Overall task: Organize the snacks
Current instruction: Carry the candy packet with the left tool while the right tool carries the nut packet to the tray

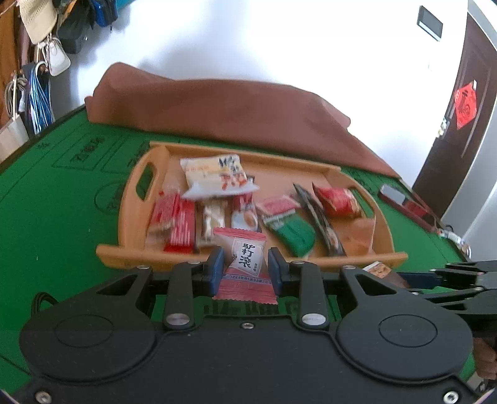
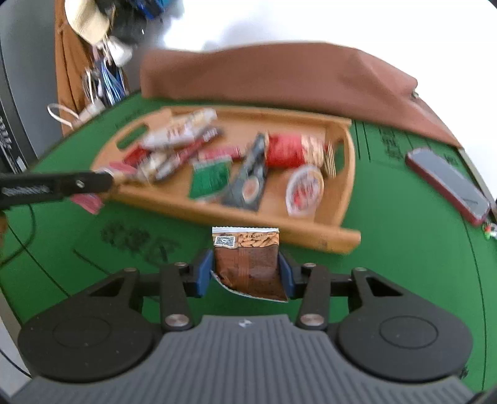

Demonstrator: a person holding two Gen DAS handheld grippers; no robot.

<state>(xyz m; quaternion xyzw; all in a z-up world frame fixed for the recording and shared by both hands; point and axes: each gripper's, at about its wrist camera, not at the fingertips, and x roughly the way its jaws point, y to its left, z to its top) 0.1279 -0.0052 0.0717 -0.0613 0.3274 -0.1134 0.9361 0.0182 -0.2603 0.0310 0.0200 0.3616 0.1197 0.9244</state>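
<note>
A wooden tray on the green table holds several snack packets, among them a white packet, a green one and a red one. My left gripper is shut on a pink-and-white snack packet, held just before the tray's near rim. In the right wrist view the tray lies ahead, with a round sealed cup in it. My right gripper is shut on a brown almond packet, held upright above the table, short of the tray's near rim.
A brown cloth is heaped behind the tray. A red-cased phone lies on the green mat to the right. Bags and a hat hang at the far left. A dark door stands at the right.
</note>
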